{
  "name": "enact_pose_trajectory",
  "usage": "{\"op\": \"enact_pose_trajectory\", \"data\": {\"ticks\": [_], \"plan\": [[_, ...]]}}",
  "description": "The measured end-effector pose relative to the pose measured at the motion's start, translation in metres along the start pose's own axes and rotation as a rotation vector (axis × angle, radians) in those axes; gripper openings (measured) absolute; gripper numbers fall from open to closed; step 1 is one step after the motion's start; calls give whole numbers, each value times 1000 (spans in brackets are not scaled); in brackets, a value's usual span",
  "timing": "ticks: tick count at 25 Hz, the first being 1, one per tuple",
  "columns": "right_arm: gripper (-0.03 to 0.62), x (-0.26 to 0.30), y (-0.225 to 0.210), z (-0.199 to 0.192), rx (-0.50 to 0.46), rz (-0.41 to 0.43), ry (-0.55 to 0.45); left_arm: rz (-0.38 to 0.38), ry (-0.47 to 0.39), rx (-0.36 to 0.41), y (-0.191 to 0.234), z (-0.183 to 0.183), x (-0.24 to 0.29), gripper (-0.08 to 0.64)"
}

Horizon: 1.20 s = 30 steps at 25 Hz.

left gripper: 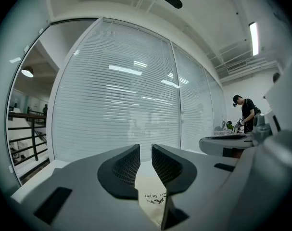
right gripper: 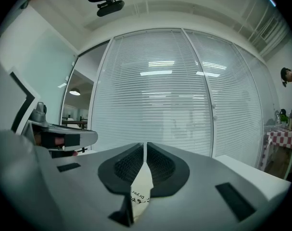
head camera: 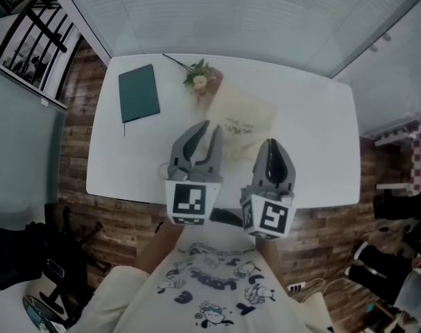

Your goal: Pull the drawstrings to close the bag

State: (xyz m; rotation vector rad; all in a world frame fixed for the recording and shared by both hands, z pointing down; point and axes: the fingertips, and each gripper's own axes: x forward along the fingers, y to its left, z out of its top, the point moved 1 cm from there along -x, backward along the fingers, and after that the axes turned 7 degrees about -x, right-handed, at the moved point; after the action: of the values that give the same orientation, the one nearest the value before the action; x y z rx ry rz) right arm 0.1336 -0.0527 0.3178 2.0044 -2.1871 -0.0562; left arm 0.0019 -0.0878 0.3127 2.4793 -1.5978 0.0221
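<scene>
So here's where I'm at. The bag [head camera: 246, 116] is lying flat on the table [head camera: 314, 151], around the middle. Its long axis slants from the flower sprig [head camera: 198, 80] at the far edge back toward the near edge on my right. Both claws are up over the near edge and point straight away from me, so the bag is dead ahead and a bit below them.

The left gripper [head camera: 209, 125] has its tips over the bag's near-left side. Its jaws are only a narrow gap apart, and I can see cream cloth and some print through the gap, but the pads don't look like they're pressing on anything. The right gripper [head camera: 270, 143] sits at the bag's near corner. It's closed down to a hairline slit with a pale sliver in it. I honestly can't tell if that's cord, cloth, or just bag showing through.

Neither claw is clearly nearer, they're basically level. I can't spot the drawstrings in any view. My guess is the pull has to go sideways, across that slanted axis, with each claw heading to its own side. The green notebook [head camera: 139, 93] at the far-left corner is well out of the way.
</scene>
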Motion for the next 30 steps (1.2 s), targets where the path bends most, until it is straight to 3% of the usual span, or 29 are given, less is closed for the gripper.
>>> {"op": "enact_pose_trajectory", "data": {"ticks": [30], "plan": [[28, -9, -9, 1, 9, -28, -14, -20, 14, 20, -9, -4, -2, 113]]}}
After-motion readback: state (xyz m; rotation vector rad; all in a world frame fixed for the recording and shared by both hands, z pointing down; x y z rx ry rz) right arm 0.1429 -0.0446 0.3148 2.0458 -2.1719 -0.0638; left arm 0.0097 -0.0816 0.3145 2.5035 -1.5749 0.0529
